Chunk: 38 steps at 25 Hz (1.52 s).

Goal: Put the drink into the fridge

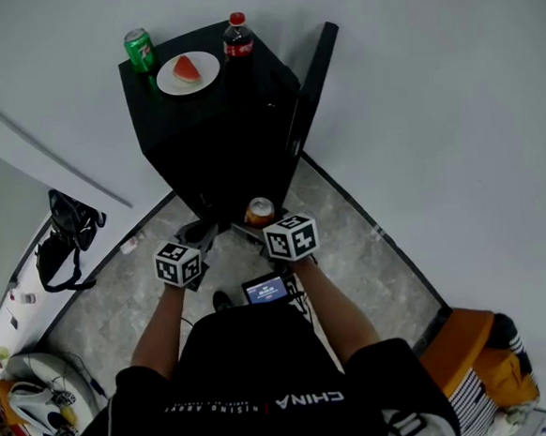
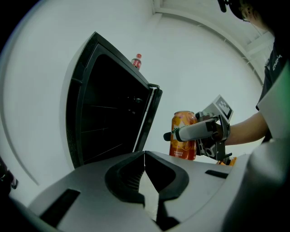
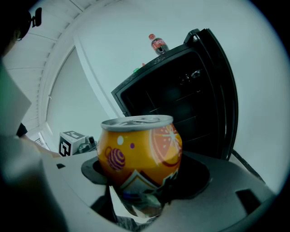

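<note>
Now the orange can (image 3: 140, 149) is at the open fridge (image 1: 215, 137)

The right gripper (image 3: 145, 192) holds the orange can tight between its jaws. The can is upright, in front of the black fridge. The fridge door (image 1: 311, 78) stands open. The left gripper (image 2: 146, 181) holds nothing, and its jaws touch each other.

Only the head view shows the fridge top well: a green can (image 1: 138, 49), a plate (image 1: 170, 85) with a watermelon slice (image 1: 186, 69), and a cola bottle (image 1: 237, 38). The gripper views show just the bottle up there. But they look inside the fridge, which is dark with thin shelves (image 2: 102, 131). The left gripper view also shows the orange can from the side, near the door.
</note>
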Tool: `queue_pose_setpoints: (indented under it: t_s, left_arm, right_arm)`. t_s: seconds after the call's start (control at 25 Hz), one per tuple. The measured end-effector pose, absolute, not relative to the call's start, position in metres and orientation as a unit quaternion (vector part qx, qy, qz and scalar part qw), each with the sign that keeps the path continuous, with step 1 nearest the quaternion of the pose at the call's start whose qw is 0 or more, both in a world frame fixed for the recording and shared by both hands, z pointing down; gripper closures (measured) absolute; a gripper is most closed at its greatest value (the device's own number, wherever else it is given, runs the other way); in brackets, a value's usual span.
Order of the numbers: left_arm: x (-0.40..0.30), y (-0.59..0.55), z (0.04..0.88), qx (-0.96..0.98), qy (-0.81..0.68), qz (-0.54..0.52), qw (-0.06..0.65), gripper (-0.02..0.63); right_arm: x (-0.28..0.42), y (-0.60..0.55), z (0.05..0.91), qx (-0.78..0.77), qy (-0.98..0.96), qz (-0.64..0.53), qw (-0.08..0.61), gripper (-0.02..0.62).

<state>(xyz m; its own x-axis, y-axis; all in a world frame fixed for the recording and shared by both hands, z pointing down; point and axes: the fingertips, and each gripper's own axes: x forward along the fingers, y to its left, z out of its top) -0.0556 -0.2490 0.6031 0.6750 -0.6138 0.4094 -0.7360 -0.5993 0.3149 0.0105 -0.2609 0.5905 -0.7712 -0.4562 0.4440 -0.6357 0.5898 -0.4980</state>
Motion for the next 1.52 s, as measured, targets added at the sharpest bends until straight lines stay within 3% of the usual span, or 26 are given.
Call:
queue_pose_setpoints:
  t_s: [0.64, 1.52]
  left_arm:
    - [-0.06, -0.292, 0.604, 0.867, -0.422, 0.111, 0.24, 0.592]
    - [-0.061, -0.429, 0.689, 0.798, -0.554, 0.117, 0.205, 0.592]
  right_arm:
    - [0.028, -0.308, 0.614, 0.296, -0.885, 0.308, 0.186, 0.236]
    - [-0.024, -0.468, 0.695, 0.335, -0.898, 0.227, 0.171, 0.236]
